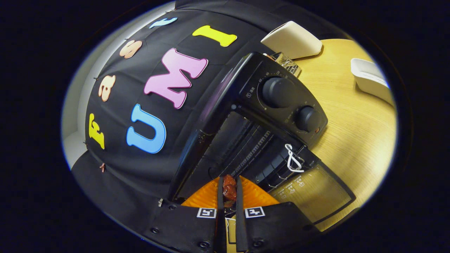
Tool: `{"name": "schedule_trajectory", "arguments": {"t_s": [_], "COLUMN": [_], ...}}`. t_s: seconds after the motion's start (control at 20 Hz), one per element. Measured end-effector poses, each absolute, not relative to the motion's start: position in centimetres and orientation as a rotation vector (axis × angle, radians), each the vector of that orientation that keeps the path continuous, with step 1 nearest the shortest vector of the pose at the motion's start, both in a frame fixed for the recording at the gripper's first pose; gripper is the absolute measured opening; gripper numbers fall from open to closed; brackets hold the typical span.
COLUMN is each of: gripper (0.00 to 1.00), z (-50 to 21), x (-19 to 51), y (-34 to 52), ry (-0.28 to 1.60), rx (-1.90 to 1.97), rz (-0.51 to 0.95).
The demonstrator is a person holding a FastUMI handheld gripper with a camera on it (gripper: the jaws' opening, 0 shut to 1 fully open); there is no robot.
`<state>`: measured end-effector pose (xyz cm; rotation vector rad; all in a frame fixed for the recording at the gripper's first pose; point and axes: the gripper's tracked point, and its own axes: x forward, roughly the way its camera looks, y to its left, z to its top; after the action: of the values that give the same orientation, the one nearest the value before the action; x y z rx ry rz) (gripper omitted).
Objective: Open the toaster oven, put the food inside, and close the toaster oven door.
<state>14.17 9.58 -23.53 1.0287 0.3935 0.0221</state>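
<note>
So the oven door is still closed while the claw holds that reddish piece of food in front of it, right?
Not quite. The gripper view shows the toaster oven with its door already open, folded down toward the wooden table, and the racks inside exposed. The rest holds: the claw is shut on the reddish food, right in front of the oven's opening.

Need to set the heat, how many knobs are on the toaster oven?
2. The larger knob sits at the far end of the toaster oven control panel; the smaller knob is beside it, closer to the open door.
</note>
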Motion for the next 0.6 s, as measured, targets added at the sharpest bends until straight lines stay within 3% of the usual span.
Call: {"name": "schedule_trajectory", "arguments": {"t_s": [0.4, 0.6], "gripper": [0.14, 0.21], "z": [-25.2, -25.7], "x": [16.7, 16.3], "y": [8.6, 7.7], "ry": [0.336, 0.339], "rx": [1.015, 0.885], "rz": [-0.074, -0.124]}}
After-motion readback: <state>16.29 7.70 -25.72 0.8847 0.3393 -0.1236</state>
